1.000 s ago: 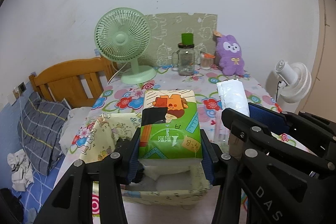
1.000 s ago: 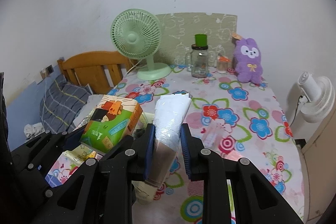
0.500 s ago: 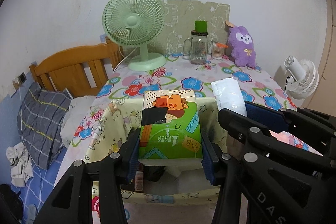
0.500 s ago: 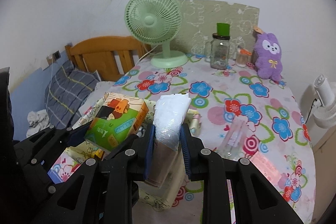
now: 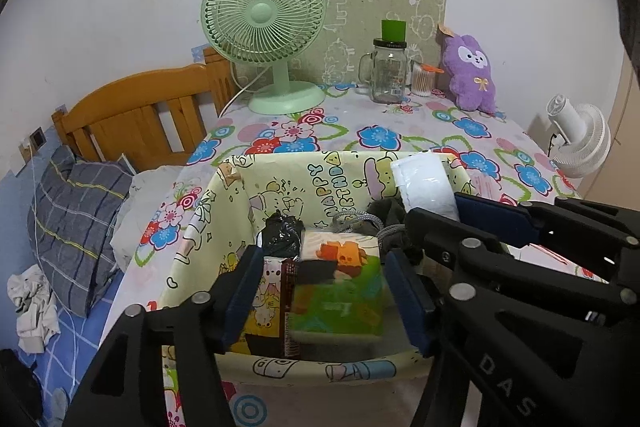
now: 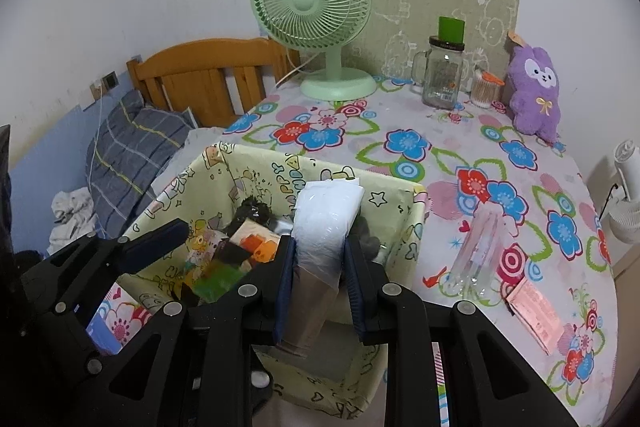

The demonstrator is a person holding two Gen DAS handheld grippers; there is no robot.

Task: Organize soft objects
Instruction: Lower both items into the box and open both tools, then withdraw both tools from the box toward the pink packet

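The green tissue pack (image 5: 336, 291) lies blurred inside the pale yellow cartoon-print fabric basket (image 5: 280, 163), beside a black bundle and other packets. My left gripper (image 5: 322, 267) hangs over it with its jaws opening; a gap shows between the pads and the pack. My right gripper (image 6: 320, 251) is shut on a white plastic-wrapped pack (image 6: 326, 215), held upright over the basket's (image 6: 400, 227) right part. The same white pack (image 5: 426, 187) shows at the right in the left wrist view. The green pack (image 6: 218, 277) also shows in the right wrist view.
The basket stands at the near edge of a flower-print table. At the back are a green fan (image 5: 264, 27), a glass jar (image 5: 388, 71) and a purple plush (image 5: 472, 75). A clear wrapper (image 6: 480, 247) and a pink packet (image 6: 536, 315) lie to the right. A bed with a pillow (image 5: 76, 223) is on the left.
Both grippers came down over the basket. The left jaws widened and the green tissue pack slid out of them into the basket. The right gripper kept its hold on the white pack.
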